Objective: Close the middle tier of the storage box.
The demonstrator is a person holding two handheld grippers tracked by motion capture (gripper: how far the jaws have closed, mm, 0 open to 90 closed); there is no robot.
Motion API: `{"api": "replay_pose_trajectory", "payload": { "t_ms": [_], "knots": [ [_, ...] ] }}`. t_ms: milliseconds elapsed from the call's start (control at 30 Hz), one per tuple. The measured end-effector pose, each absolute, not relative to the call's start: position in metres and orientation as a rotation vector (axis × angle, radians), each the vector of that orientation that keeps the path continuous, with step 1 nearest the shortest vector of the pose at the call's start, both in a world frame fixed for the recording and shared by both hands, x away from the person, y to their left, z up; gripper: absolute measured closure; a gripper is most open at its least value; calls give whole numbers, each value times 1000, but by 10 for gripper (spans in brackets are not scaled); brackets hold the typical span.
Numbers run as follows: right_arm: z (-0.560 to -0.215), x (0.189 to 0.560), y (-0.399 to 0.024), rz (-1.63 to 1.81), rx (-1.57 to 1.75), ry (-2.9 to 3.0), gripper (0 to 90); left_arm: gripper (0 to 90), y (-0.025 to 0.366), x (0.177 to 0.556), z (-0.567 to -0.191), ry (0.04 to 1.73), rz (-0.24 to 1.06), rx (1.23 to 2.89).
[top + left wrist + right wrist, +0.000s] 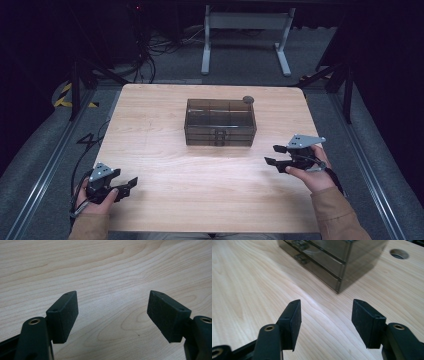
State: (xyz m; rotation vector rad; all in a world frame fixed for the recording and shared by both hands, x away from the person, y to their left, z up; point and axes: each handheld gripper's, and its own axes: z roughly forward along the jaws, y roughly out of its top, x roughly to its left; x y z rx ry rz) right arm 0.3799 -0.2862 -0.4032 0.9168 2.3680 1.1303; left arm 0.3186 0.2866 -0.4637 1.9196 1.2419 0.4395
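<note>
smoky drawer box (220, 122) sits shut, contents unclear; both tools gape wide, empty.

The high view looks forward and down from above the person's side, taking in the whole bench (165, 200) from afar. The left gripper view sits close over bare bench wood. The right gripper view looks low across the bench at the drawer box (332, 257), which the high view shares.

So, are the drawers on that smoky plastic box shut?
Shut: both drawer fronts sit flush with the box face, handles in line.
</note>
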Motion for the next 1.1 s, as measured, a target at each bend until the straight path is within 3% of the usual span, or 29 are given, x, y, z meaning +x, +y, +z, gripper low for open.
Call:
{"api": "replay_pose_trajectory", "payload": {
  "t_ms": [1100],
  "knots": [
    [-463,388,-329,967,1144,2292,360,249,288,322,-467,1259,438,1921]
  ]
}}
